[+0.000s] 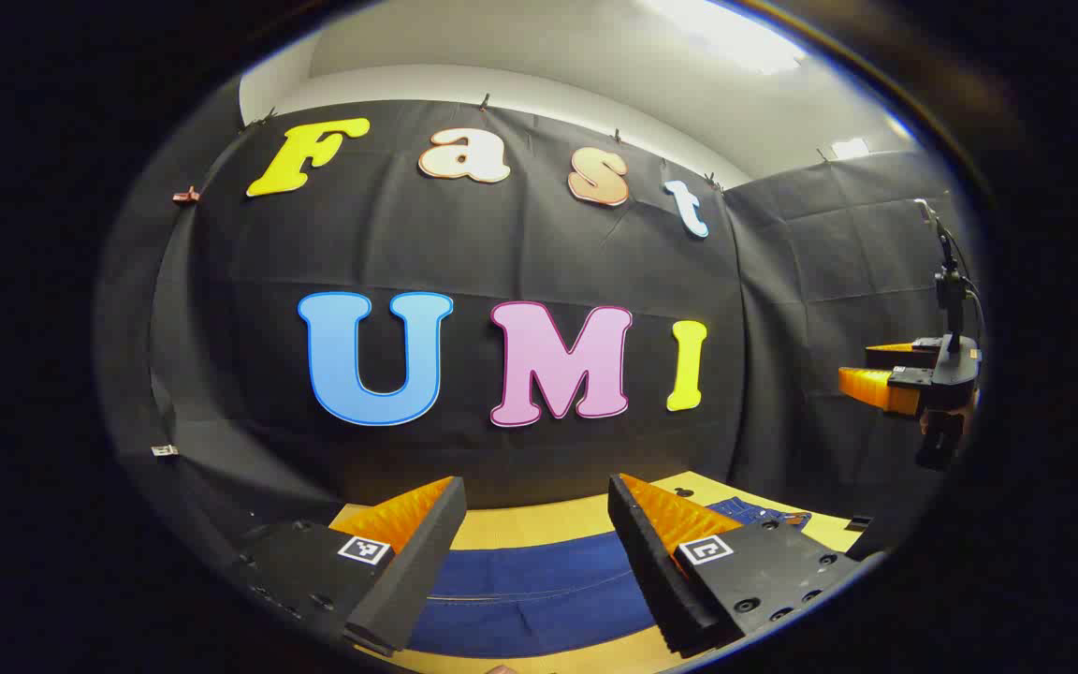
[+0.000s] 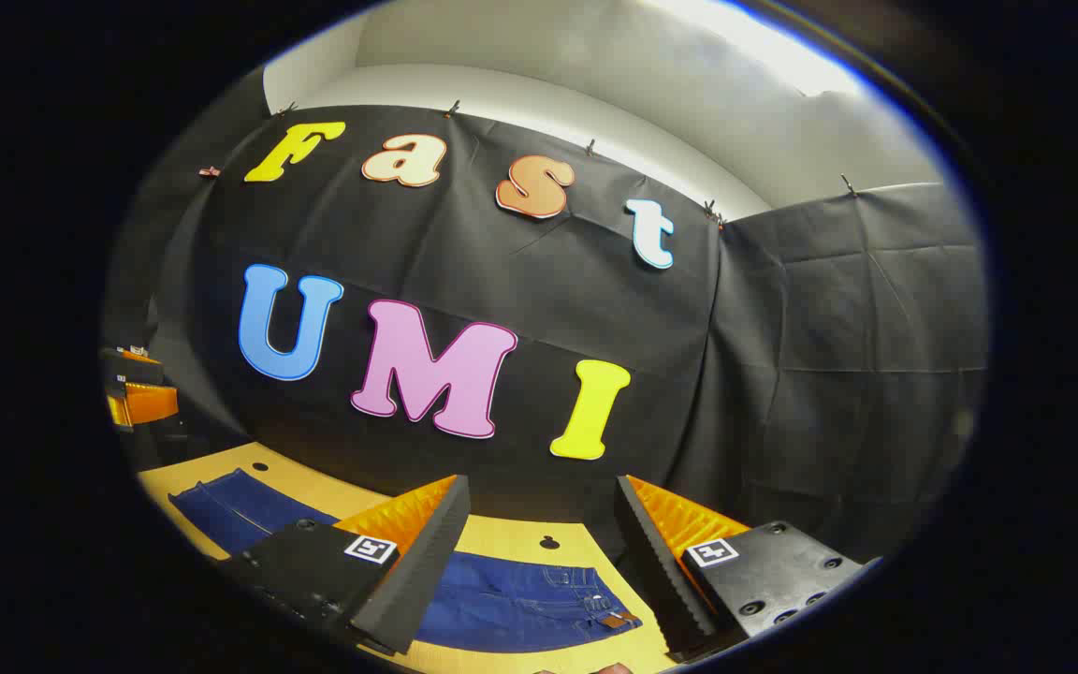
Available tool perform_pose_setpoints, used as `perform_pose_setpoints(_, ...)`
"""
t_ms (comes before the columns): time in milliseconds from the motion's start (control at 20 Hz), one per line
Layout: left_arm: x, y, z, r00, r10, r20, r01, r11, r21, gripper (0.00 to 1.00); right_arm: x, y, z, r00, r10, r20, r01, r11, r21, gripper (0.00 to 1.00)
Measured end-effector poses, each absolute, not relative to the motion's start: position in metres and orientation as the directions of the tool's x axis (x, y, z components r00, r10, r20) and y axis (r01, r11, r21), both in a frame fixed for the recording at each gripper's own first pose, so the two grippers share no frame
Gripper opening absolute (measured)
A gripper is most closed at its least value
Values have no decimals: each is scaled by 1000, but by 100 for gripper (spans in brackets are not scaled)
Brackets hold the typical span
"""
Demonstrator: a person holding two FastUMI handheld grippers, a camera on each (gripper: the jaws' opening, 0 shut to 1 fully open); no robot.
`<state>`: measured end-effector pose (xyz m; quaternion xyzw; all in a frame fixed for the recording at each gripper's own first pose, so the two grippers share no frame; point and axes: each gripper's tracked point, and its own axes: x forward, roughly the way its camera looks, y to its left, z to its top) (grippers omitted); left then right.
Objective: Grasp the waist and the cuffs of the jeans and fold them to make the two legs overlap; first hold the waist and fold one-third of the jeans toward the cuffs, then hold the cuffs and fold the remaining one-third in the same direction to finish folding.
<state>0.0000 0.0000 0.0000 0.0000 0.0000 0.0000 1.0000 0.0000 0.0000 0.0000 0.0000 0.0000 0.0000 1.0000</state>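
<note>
Dark blue jeans (image 1: 539,585) lie flat on the wooden table (image 1: 539,526), under and ahead of my left gripper (image 1: 536,524), which hovers above them open with nothing between its fingers. In the right gripper view the jeans (image 2: 520,599) stretch from the left to the waist end with a brown patch (image 2: 616,620) at the lower middle. My right gripper (image 2: 542,524) is open above that waist end, holding nothing. The right gripper (image 1: 913,379) also appears far right in the left gripper view, raised and open. The left gripper (image 2: 141,393) is at the far left of the right gripper view.
The black cloth wall (image 1: 502,281) stands close behind the table. The table top (image 2: 502,538) has small dark holes (image 2: 549,542) near its back edge. A corner of the booth wall (image 2: 721,374) lies to the right.
</note>
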Motion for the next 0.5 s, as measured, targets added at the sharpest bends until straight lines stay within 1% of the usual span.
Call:
perform_pose_setpoints(50,-1,2,-1,1000,1,-2,-1,1000,0,96,0,0,0,1000,-1,-3,1,1000,0,96)
perform_pose_setpoints(100,-2,3,0,1000,5,-2,-5,1000,-3,96,1,0,0,1000,-1,-3,1,1000,-1,98)
perform_pose_setpoints(200,-3,6,-2,1000,9,-4,-9,1000,-17,96,0,1,1,1000,0,-1,0,1000,0,96)
perform_pose_setpoints(300,-4,9,-3,1000,15,-6,-15,999,-32,96,0,2,3,1000,1,0,-1,1000,0,98)
perform_pose_setpoints(350,-5,10,-5,1000,18,-9,-18,999,-34,96,1,2,4,1000,1,2,-1,1000,3,96)
perform_pose_setpoints(500,-8,11,-4,1000,19,-4,-19,1000,-14,96,0,-1,6,1000,-8,4,8,1000,12,96)
